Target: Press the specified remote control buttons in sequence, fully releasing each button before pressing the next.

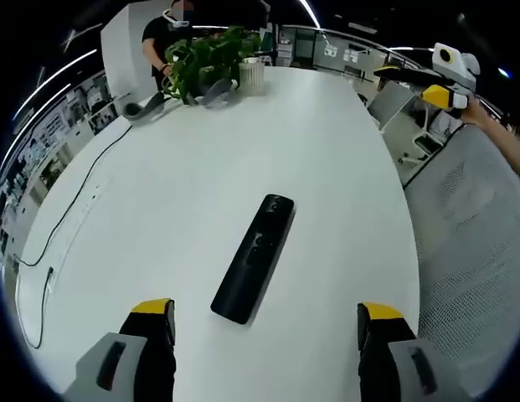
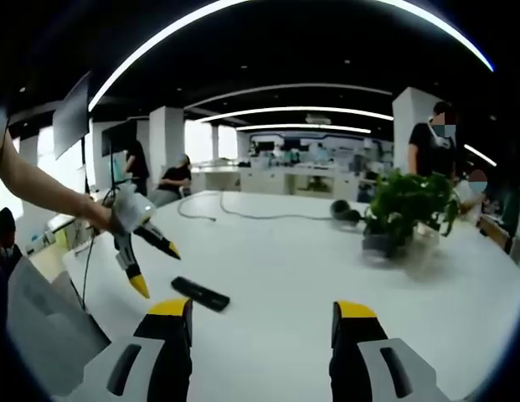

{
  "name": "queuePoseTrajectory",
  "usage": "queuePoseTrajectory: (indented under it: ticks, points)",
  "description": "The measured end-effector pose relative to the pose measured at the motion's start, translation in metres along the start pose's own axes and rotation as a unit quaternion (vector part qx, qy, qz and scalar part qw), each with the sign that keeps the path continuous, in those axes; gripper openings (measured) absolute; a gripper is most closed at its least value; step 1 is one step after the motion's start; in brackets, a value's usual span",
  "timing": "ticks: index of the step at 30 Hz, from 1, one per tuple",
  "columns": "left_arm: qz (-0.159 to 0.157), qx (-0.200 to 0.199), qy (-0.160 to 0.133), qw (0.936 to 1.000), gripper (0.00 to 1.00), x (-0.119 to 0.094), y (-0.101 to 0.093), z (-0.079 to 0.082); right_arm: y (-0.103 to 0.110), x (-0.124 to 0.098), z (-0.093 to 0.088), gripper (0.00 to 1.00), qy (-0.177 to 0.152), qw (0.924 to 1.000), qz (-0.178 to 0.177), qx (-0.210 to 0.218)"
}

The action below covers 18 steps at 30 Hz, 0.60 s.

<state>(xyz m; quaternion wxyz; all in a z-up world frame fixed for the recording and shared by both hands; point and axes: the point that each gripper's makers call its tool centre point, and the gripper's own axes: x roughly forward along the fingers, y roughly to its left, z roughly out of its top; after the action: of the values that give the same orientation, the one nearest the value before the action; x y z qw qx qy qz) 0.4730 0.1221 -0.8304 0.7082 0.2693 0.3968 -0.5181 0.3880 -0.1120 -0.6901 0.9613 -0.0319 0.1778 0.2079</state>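
Note:
A long black remote control (image 1: 253,258) lies flat on the white table (image 1: 243,151), its buttons facing up. In the left gripper view my left gripper (image 1: 266,322) stands open just in front of the remote's near end, one jaw to each side and touching nothing. My right gripper (image 1: 448,84) is held high off the table's right edge by a hand. In the right gripper view the remote (image 2: 199,293) lies low left, beyond my open right gripper (image 2: 262,311). There the left gripper (image 2: 157,268) hangs open above the remote's left end.
A potted plant (image 1: 205,59) and a white ribbed cup (image 1: 251,75) stand at the table's far end, with grey headphones (image 1: 146,107) beside them. A black cable (image 1: 75,209) runs along the left edge. A mesh chair (image 1: 477,251) stands at right. People stand behind the plant (image 2: 406,205).

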Motion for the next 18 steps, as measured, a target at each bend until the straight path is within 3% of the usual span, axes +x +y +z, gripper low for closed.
queuePoseTrajectory:
  ticks: [6,18]
  points:
    - [-0.006,0.000,0.015,0.9999,0.93,0.009,0.006,-0.002,-0.002,0.000,0.001,0.67,-0.004,0.9999,0.001,0.011]
    - [-0.010,-0.007,0.024,0.9996,0.83,0.015,0.018,0.003,0.011,0.006,-0.006,0.68,0.021,0.9991,0.025,-0.025]
